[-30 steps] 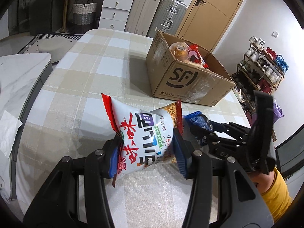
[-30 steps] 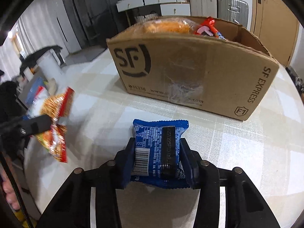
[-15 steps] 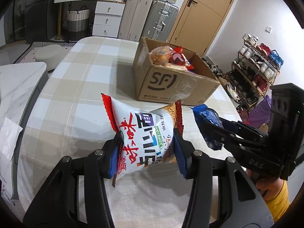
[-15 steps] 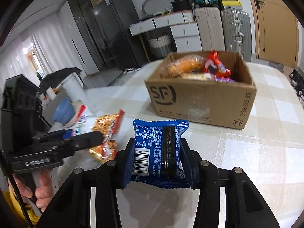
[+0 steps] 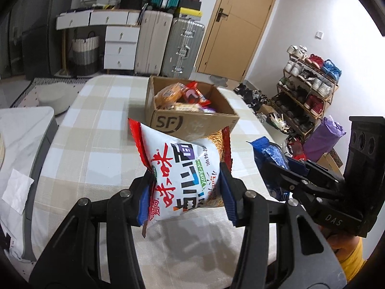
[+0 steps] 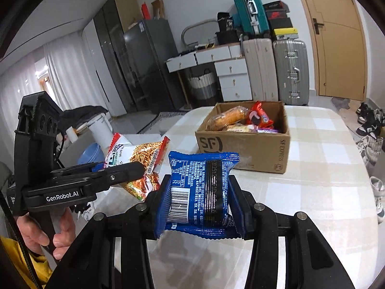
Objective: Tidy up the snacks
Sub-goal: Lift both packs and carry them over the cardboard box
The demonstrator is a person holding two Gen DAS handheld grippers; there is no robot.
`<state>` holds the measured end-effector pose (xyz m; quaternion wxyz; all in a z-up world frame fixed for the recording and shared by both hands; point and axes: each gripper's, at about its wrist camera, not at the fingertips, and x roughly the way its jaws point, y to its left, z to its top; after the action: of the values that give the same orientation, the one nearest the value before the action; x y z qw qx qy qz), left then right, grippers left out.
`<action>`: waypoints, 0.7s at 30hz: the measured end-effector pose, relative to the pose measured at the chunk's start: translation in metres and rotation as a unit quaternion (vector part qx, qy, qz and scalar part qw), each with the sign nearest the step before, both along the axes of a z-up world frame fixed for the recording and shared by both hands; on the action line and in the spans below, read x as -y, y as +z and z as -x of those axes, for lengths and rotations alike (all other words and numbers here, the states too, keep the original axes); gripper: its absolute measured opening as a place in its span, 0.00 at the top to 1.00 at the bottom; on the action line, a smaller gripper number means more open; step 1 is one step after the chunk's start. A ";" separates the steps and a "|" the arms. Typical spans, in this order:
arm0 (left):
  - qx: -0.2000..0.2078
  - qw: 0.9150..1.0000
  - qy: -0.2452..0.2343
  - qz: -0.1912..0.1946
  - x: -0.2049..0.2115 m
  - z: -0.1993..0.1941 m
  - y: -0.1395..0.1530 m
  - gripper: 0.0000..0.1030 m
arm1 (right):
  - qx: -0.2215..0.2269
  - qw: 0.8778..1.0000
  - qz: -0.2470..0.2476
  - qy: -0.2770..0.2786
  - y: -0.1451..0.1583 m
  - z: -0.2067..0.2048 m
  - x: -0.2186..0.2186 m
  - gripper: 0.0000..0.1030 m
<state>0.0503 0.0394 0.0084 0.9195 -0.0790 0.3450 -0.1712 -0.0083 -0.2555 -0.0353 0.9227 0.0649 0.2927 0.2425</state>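
Observation:
My left gripper point(image 5: 185, 192) is shut on a white and red noodle snack bag point(image 5: 182, 171), held up above the checked table point(image 5: 96, 139). The same bag point(image 6: 142, 163) shows at the left of the right wrist view, with the left gripper point(image 6: 134, 168) around it. My right gripper point(image 6: 201, 200) is shut on a blue snack packet point(image 6: 199, 187), barcode side up. That packet point(image 5: 269, 154) appears at the right of the left wrist view. Ahead on the table stands an open cardboard box point(image 5: 190, 120) point(image 6: 243, 144) holding several snack packs.
Suitcases point(image 5: 182, 45) and white drawers point(image 5: 120, 48) stand behind the table by a wooden door point(image 5: 240, 24). A shoe rack point(image 5: 308, 84) is at the right. A person's hand point(image 6: 41, 231) grips the left tool. A grey-edged side surface point(image 5: 24, 132) lies left of the table.
Both grippers have risen and pulled back from the box with their packets still clamped. The box now looks smaller and farther, and its inside is visible from above.

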 end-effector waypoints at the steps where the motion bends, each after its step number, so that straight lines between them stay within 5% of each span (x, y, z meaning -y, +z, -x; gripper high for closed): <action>1: 0.005 1.000 0.000 -0.002 0.001 0.006 0.005 0.55 | 0.002 1.000 -0.001 -0.002 0.002 0.003 0.002 0.56; 12: 0.057 0.998 0.003 0.006 -0.004 0.070 0.058 0.55 | 0.036 0.999 -0.017 0.006 0.044 0.037 0.005 0.56; 21: 0.075 0.997 -0.006 -0.004 -0.008 0.081 0.088 0.55 | 0.054 0.998 0.002 0.016 0.073 0.028 -0.004 0.56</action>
<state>-0.0308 0.0470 0.0963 0.9420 -0.0602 0.2765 -0.1804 -0.0365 -0.2513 0.0373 0.9332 0.0452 0.2441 0.2598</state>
